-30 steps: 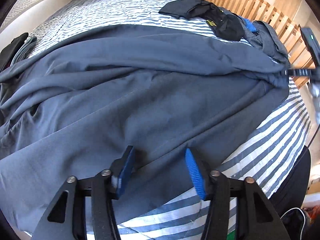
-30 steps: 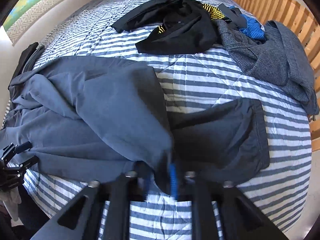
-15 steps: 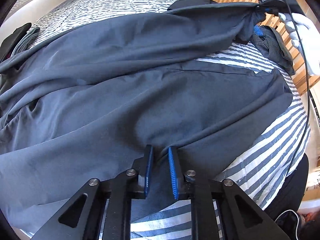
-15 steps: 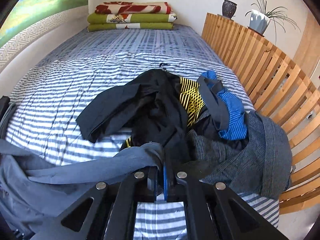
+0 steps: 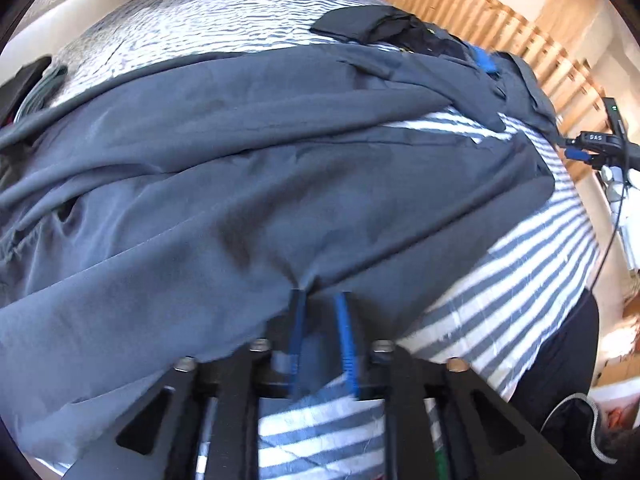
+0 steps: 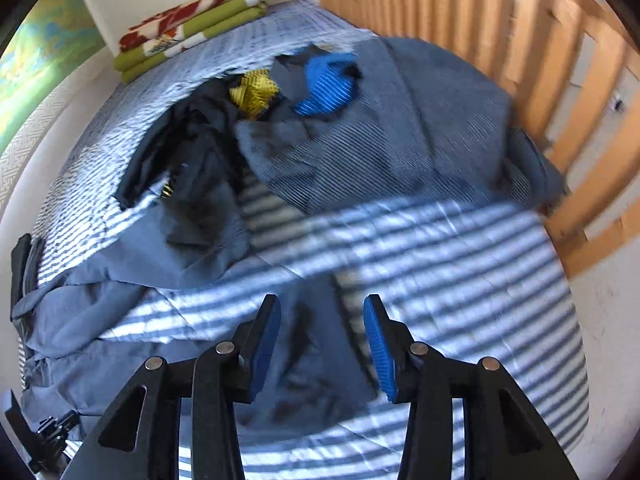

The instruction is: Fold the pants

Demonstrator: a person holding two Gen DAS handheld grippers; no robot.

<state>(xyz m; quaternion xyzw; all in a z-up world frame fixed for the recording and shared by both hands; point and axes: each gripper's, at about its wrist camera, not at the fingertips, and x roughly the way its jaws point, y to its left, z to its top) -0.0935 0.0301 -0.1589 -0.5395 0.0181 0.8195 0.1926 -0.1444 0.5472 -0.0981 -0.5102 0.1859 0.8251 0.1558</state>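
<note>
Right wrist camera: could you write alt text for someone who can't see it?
An open hand-held gripper with blue pads hovers over dark grey pants spread on a blue-and-white striped bedspread. Beyond lies a heap of other clothes, with folded blankets at the bed's far end and a wooden slatted rail alongside.

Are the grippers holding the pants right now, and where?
The left gripper pinches the near edge of the grey pants. The right gripper is open, holding nothing.

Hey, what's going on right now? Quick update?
Left claw pinching the grey pants. Right claw open, empty, above them. Clothes pile crowds the far side.
</note>
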